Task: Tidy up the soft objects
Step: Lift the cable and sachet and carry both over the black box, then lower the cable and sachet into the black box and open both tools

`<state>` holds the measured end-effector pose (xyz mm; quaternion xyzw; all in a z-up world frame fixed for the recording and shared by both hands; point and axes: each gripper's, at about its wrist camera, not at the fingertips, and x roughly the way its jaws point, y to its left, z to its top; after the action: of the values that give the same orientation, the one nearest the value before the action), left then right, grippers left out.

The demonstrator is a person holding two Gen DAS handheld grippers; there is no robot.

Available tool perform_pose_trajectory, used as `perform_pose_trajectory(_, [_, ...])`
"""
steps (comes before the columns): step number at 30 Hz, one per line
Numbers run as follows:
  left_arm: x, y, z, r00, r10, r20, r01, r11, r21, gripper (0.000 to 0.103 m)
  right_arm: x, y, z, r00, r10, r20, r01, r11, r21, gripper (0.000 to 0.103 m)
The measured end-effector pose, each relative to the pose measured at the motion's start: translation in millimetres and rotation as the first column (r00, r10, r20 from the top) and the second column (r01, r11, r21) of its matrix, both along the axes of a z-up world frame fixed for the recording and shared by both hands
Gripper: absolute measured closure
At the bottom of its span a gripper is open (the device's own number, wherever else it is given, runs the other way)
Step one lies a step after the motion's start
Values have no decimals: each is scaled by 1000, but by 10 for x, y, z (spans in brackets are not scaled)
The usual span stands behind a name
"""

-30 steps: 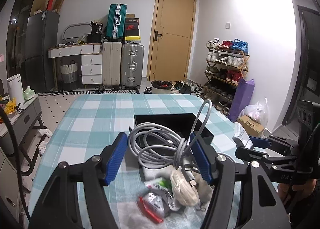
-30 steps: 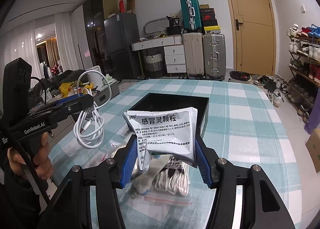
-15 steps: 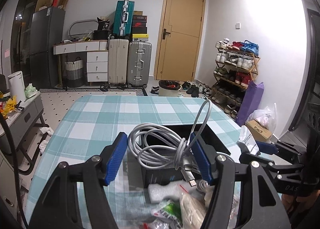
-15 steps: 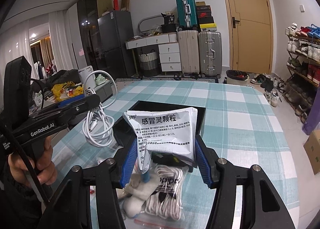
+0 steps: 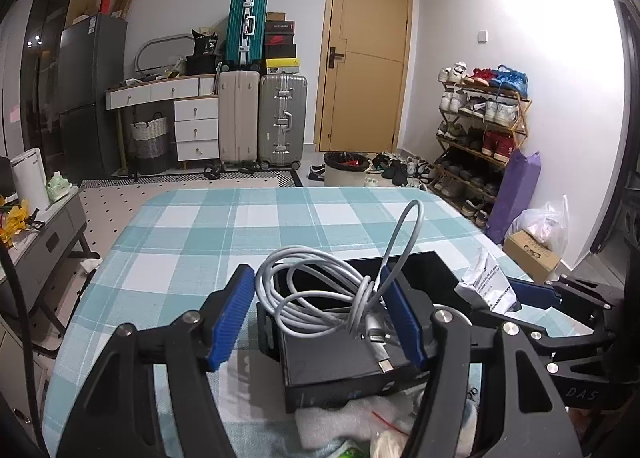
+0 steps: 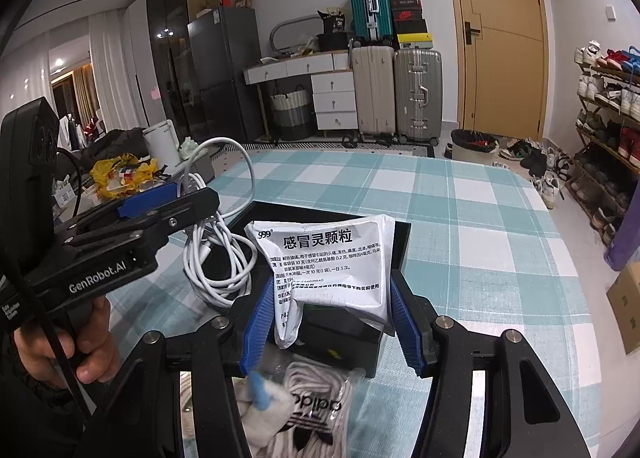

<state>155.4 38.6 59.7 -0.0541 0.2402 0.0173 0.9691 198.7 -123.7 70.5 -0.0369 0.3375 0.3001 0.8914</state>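
My left gripper (image 5: 320,318) is shut on a coiled white cable (image 5: 320,290) and holds it over the near left part of an open black box (image 5: 424,278). It also shows in the right wrist view (image 6: 168,198), with the cable (image 6: 216,258) hanging below it. My right gripper (image 6: 328,318) is shut on a white medicine sachet (image 6: 328,258) with black print, just above the box's near edge (image 6: 348,342). The sachet also shows in the left wrist view (image 5: 488,282).
The box lies on a table with a teal checked cloth (image 5: 240,226). Loose soft items lie near me: bagged white socks (image 6: 312,410), white foam (image 5: 352,418). Suitcases (image 5: 260,118), a door and a shoe rack (image 5: 480,130) stand beyond.
Both grippers have moved forward, away from the pile of loose items, and now hold the cable and the sachet at the black box. Their grips have not changed.
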Motion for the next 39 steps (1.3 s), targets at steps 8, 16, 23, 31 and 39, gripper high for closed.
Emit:
perform_pose_trajectory(8, [161, -16, -124, 1000, 6, -23, -6, 1000, -3, 38, 199, 41, -107, 1000, -2, -12, 2, 1000, -13, 47])
perform_pose_trajectory(16, [277, -25, -236, 999, 25, -42, -26, 1000, -12, 38, 322, 133, -176, 1000, 7, -7, -7, 999, -51, 47])
perform_pose_trajectory(23, [341, -56, -313, 997, 3, -80, -4, 1000, -6, 35, 422, 164, -218, 1000, 11, -13, -12, 998, -69, 47])
perform_pose_trajectory(31, [270, -31, -255, 996, -8, -86, 9, 1000, 13, 15, 402, 232, -204, 998, 64, -7, -64, 996, -67, 30])
perform_pose_trajectory(39, [100, 21, -171, 996, -26, -80, 26, 1000, 4, 0, 298, -12, -114, 1000, 9, 23, -8, 999, -40, 4])
